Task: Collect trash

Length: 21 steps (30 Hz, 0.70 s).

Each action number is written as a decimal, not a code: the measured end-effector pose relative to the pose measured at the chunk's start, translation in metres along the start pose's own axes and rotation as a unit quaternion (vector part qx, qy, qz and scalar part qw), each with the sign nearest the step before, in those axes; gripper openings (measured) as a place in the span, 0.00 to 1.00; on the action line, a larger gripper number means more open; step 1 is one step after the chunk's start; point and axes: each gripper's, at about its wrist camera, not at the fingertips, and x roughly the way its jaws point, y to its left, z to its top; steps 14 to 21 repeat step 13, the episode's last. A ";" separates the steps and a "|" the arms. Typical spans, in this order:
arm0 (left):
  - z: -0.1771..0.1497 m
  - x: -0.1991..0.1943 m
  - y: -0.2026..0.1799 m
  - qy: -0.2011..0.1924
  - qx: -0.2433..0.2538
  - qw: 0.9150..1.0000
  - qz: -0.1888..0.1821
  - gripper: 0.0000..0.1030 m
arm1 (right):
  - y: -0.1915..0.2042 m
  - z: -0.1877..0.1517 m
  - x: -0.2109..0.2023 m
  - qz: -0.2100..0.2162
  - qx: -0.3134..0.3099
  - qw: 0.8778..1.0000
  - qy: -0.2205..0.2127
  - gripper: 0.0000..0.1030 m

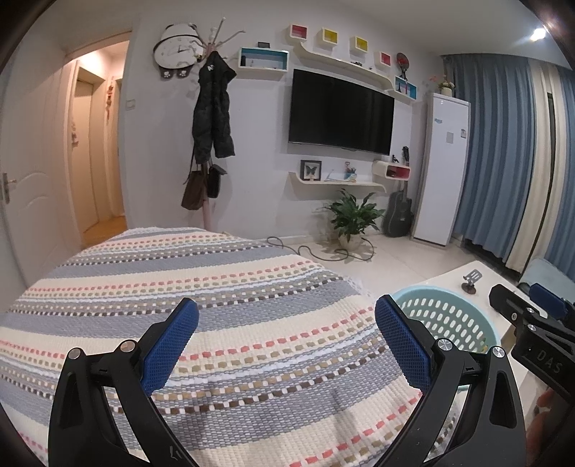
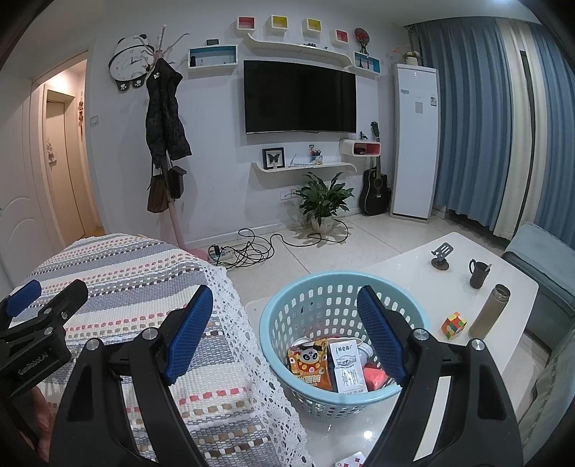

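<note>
Blue basket [image 2: 334, 309] abuts woven cover's [image 2: 143, 287] edge, seemingly touching; both tools gape.

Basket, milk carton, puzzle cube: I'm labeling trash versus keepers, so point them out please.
basket [image 2: 284, 305]: right wrist view, far-left wall.
milk carton [image 2: 346, 366]: right wrist view, front face.
puzzle cube [image 2: 453, 325]: right wrist view, top corner.

Both views: indoor artificial light, cool and moderately dim. Ceiling spot [image 1: 538, 34] blown out at upper right of the TV [image 1: 339, 109]. Warm light in the hallway [image 1: 95, 143] left of the TV. Small glare spot on the white table [image 2: 366, 434]. Strong fisheye bending and black vignette at corners. Focus sharp; slight softness at rims.
</note>
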 end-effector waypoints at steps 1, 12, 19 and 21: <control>0.000 0.000 0.000 0.000 0.001 1.000 0.001 0.93 | 0.000 0.000 0.000 0.000 0.000 1.000 0.000 0.76; 0.002 0.003 0.002 0.008 -0.009 1.000 -0.005 0.93 | 0.001 0.000 0.000 0.001 0.000 1.000 0.001 0.76; 0.003 0.003 0.003 0.008 -0.009 1.000 -0.004 0.93 | 0.002 0.000 -0.001 0.002 0.000 1.000 0.001 0.76; 0.003 0.003 0.003 0.008 -0.009 1.000 -0.004 0.93 | 0.002 0.000 -0.001 0.002 0.000 1.000 0.001 0.76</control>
